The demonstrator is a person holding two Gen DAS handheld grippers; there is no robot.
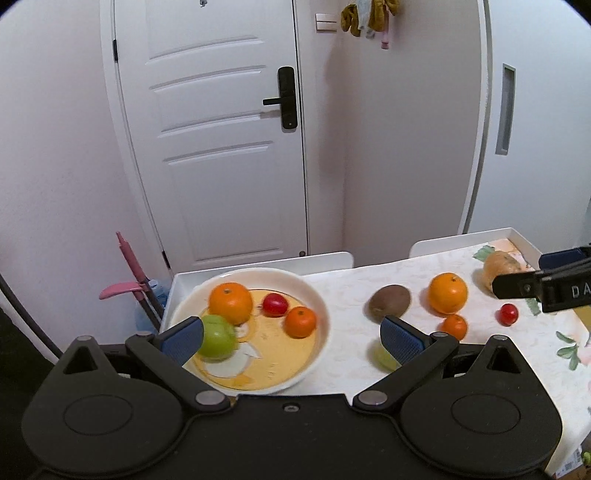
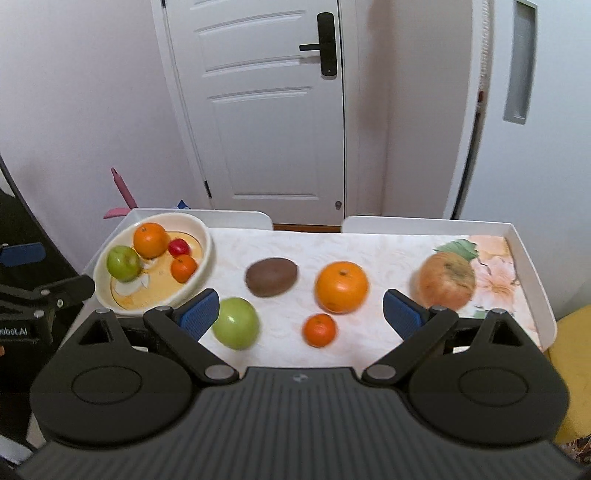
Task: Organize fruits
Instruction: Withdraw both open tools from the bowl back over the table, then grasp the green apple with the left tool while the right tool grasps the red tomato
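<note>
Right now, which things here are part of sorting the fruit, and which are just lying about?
Part of the job:
- bowl holding four fruits
- green apple on the table
- kiwi
- large orange
- small orange
- pomegranate
- small red fruit

Lying about:
- pink broom
- door
- hanging cloths

Both grippers hover with jaws spread wide and nothing between their blue pads. The left gripper (image 1: 291, 341) sits low at the left end of the worktop (image 2: 369, 243), while the right gripper (image 2: 301, 314) points forward over its middle, its black tip entering the left wrist view from the right.
</note>
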